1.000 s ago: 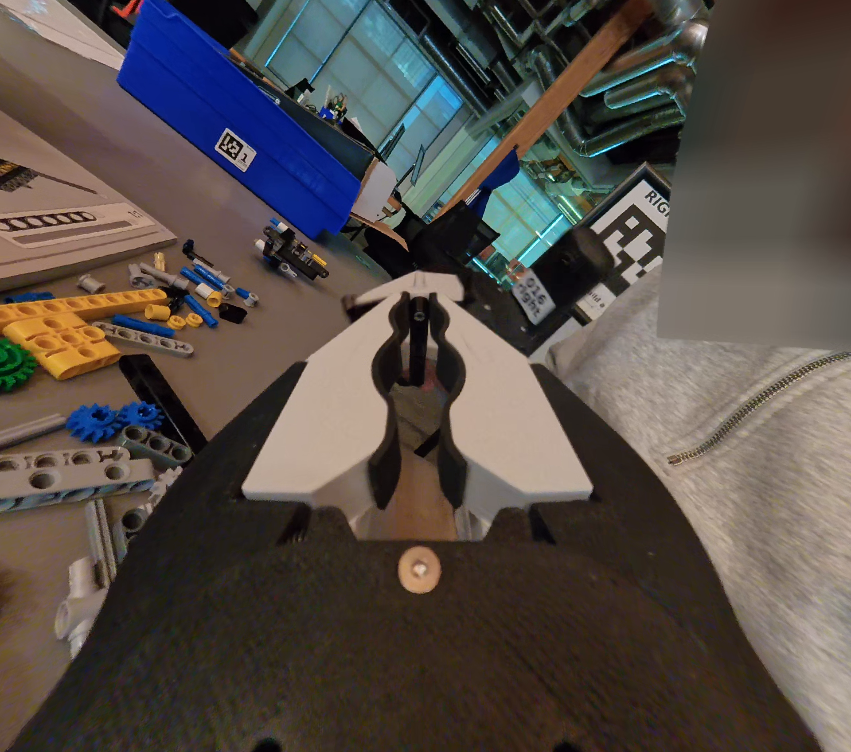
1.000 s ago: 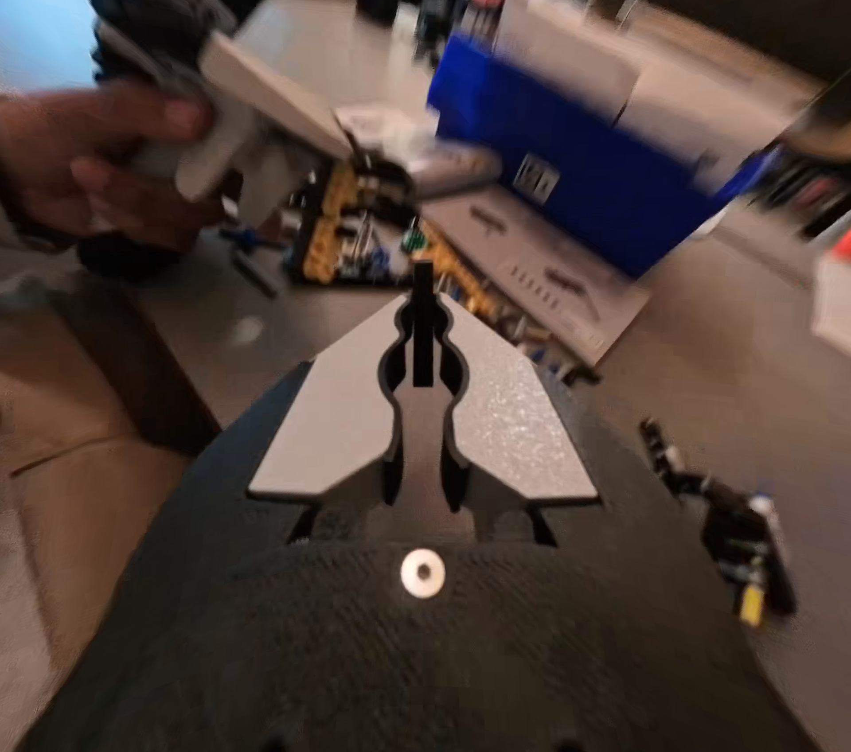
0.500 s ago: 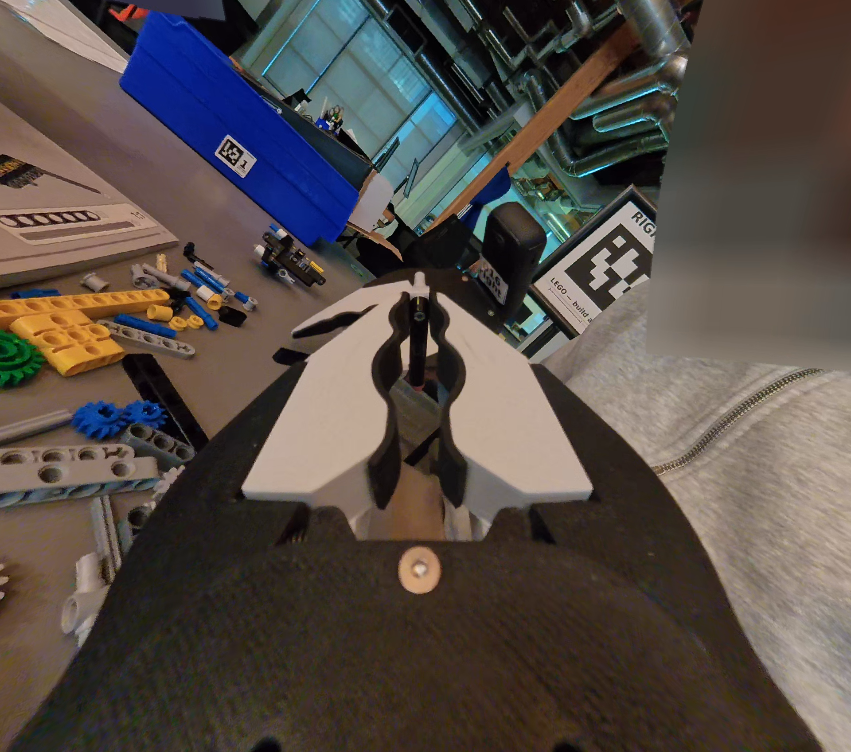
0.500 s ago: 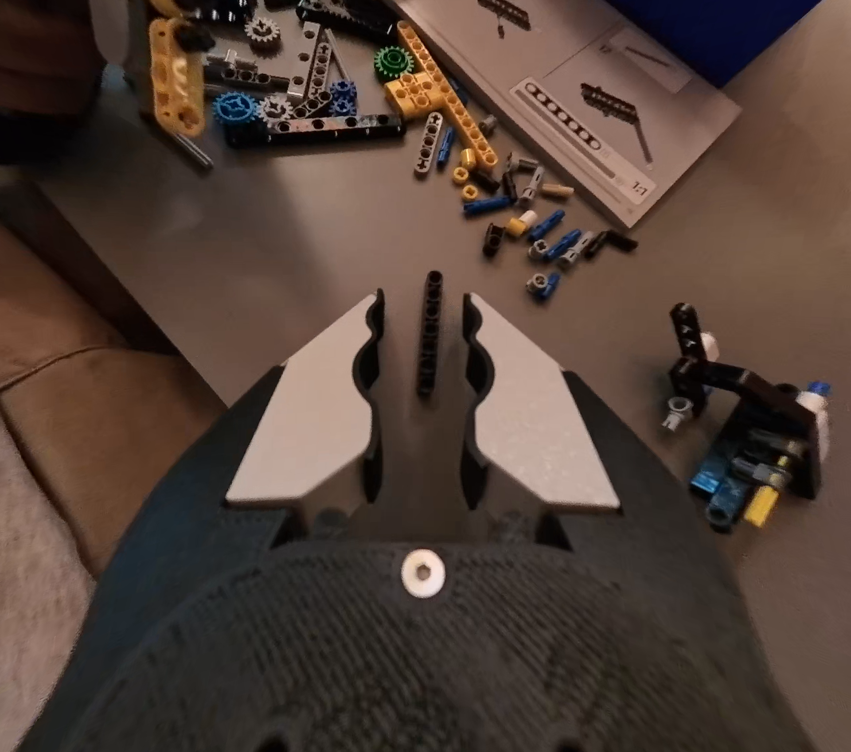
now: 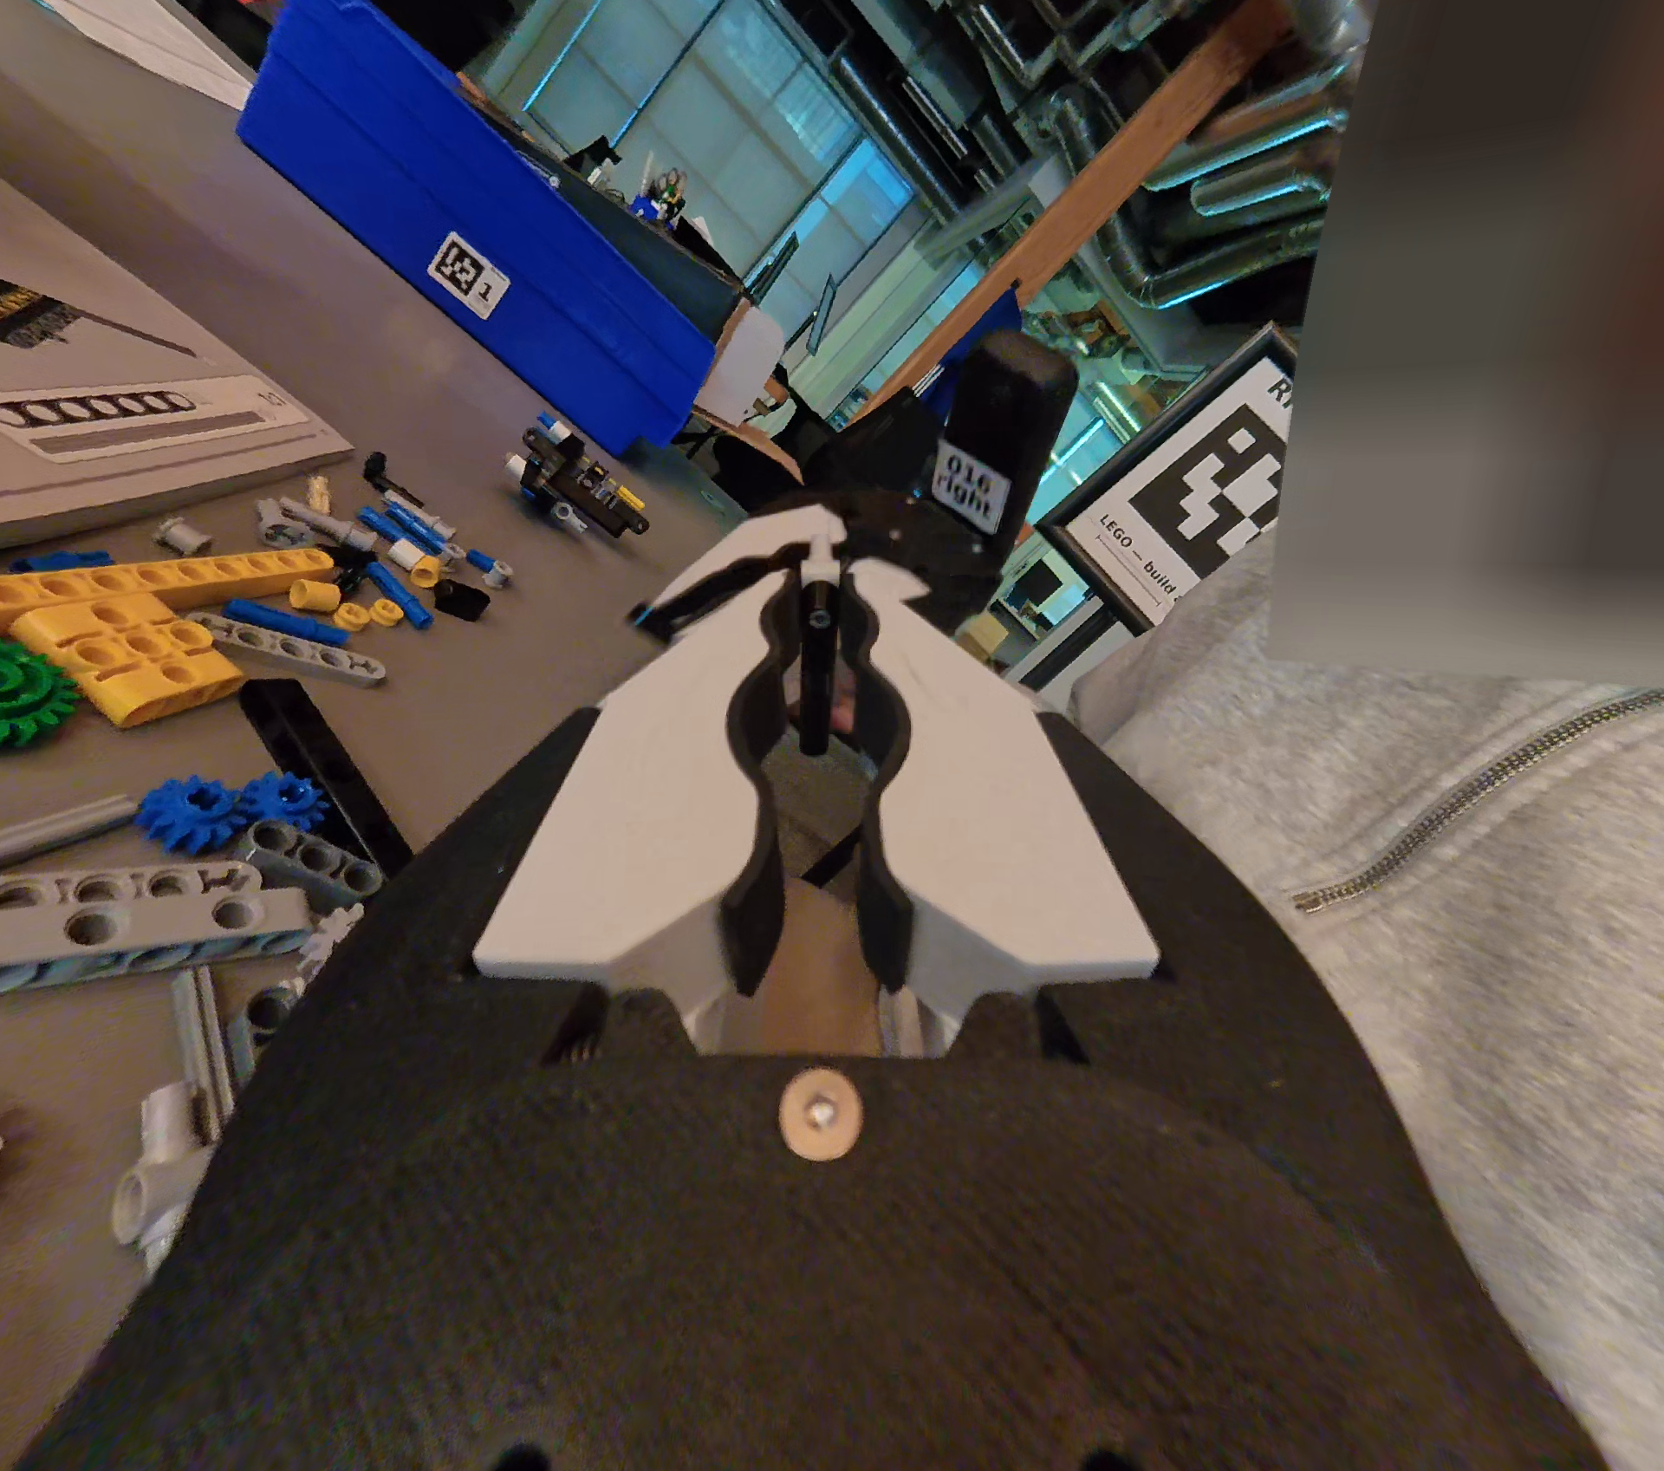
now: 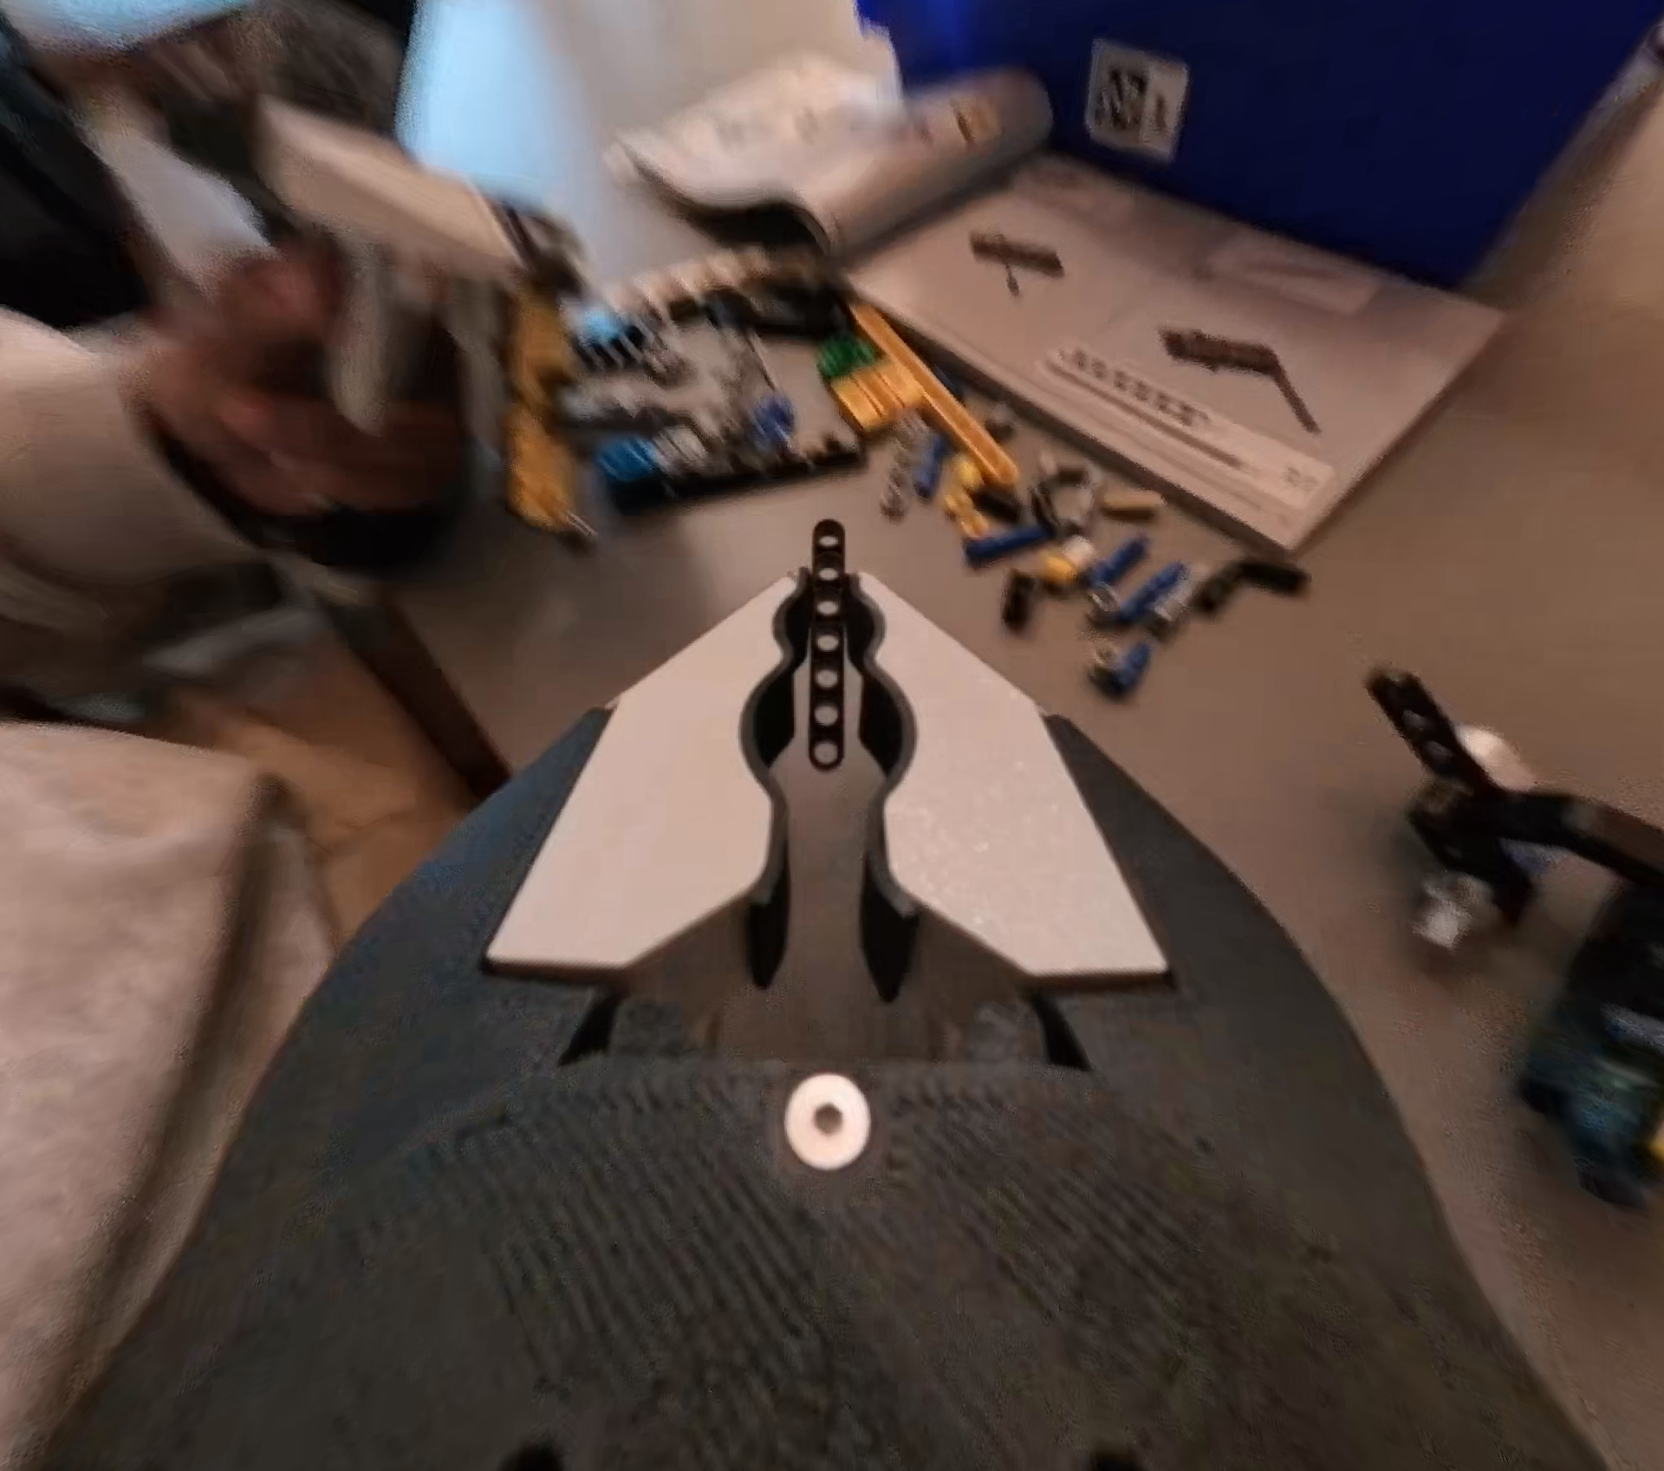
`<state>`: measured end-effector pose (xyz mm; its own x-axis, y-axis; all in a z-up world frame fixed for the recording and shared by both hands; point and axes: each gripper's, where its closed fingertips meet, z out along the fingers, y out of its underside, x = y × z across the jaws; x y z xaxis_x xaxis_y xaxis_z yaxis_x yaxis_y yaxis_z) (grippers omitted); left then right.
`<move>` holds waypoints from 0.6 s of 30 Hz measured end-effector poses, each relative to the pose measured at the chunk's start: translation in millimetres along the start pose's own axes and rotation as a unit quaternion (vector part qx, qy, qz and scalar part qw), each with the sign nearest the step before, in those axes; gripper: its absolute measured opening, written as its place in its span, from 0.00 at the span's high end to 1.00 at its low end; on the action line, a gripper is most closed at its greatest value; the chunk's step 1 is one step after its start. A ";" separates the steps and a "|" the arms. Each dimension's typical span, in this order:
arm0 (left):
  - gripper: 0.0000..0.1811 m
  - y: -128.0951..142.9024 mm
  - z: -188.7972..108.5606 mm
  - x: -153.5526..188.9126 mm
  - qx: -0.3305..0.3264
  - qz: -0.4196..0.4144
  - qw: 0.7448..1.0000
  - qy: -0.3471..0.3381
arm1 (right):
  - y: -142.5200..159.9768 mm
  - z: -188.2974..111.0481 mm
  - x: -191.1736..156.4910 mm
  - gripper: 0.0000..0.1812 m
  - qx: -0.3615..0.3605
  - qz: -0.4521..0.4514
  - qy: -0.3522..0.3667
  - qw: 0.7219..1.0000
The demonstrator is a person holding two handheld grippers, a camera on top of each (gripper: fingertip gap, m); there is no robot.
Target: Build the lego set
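My left gripper [image 5: 815, 572] is shut on a black part [image 5: 815, 671] seen edge-on between its fingers. In the blurred right wrist view this gripper [image 6: 504, 311] holds a yellow and black assembly [image 6: 536, 428] above the table. My right gripper [image 6: 827, 586] is shut on a thin black beam with holes [image 6: 827, 653] that sticks out past the fingertips. In the left wrist view the right gripper [image 5: 846, 541] sits just beyond my left fingertips.
Loose yellow, blue, grey and green pieces [image 5: 162, 617] lie on the grey table [image 5: 468, 671]. A small black sub-assembly [image 5: 576, 487] stands alone, also in the right wrist view [image 6: 1486, 824]. An instruction booklet [image 6: 1171, 365] and a blue bin [image 6: 1261, 32] lie behind. A grey hoodie [image 5: 1351, 932] is at right.
The right gripper's jaws stood apart around the black beam half a second ago and are now closed on it; its view has swung up. The right gripper has come closer to my left fingertips.
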<state>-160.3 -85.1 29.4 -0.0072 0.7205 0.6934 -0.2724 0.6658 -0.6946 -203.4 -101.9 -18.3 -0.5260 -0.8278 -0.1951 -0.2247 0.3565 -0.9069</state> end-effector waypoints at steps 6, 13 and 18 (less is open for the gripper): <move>0.98 2.0 1.5 -0.6 -0.007 0.000 1.000 -0.002 | -41.4 -8.4 -28.0 0.98 0.149 0.171 -0.146 0.963; 0.98 10.6 5.7 2.3 -0.036 0.008 0.999 0.002 | -45.3 -0.6 -38.9 0.98 0.161 0.226 -0.208 0.938; 0.98 12.2 5.7 3.2 -0.041 0.003 0.999 0.006 | -35.1 0.6 -40.1 0.98 0.128 0.239 -0.238 0.933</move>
<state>-169.1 -75.8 24.3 0.0025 0.7268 0.6868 -0.1919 0.6744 -0.7130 -173.9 -81.4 21.1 -0.0783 -0.7218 -0.6877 0.1774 0.6687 -0.7220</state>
